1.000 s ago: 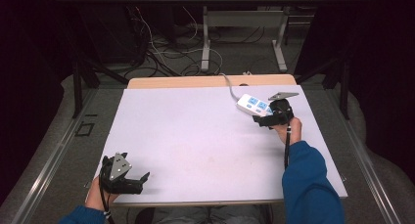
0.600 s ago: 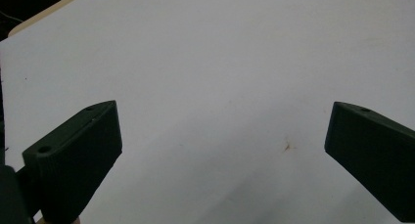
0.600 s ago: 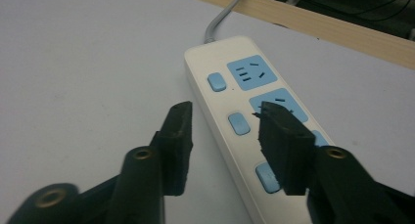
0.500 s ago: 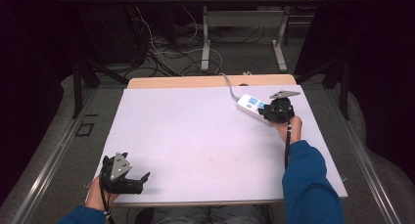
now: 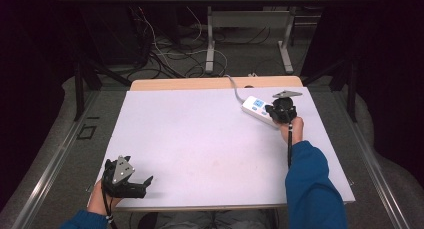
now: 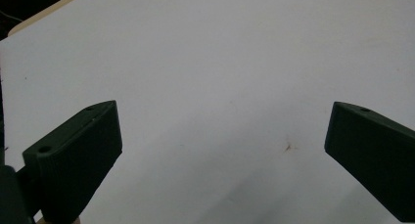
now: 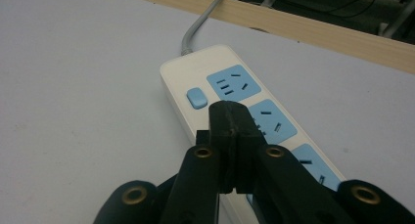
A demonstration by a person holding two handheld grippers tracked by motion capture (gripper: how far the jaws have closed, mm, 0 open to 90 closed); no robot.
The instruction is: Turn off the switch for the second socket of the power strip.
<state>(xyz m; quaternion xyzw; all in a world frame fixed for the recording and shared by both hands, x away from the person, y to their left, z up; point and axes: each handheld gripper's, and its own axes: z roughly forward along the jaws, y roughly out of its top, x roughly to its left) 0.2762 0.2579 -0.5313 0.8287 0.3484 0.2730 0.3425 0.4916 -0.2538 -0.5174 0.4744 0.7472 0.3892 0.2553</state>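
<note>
A white power strip (image 5: 254,107) with blue sockets and a blue switch (image 7: 196,97) lies at the far right of the white table (image 5: 200,134). Its grey cord (image 7: 198,26) runs off the far edge. My right gripper (image 5: 272,110) hovers over the strip's middle socket. Its jaws have just been closing and now meet tip to tip (image 7: 230,114) with nothing between them. My left gripper (image 5: 146,182) rests at the near left corner. In the left gripper view its jaws (image 6: 222,121) stand wide apart over bare table.
A wooden strip (image 5: 215,83) borders the table's far edge. Beyond it are loose cables on the floor (image 5: 160,49) and the legs of another table (image 5: 210,34). A small brown speck (image 6: 288,146) marks the surface near the left gripper.
The right gripper has crept slightly toward the far side over the power strip. The left gripper has stayed where it was.
</note>
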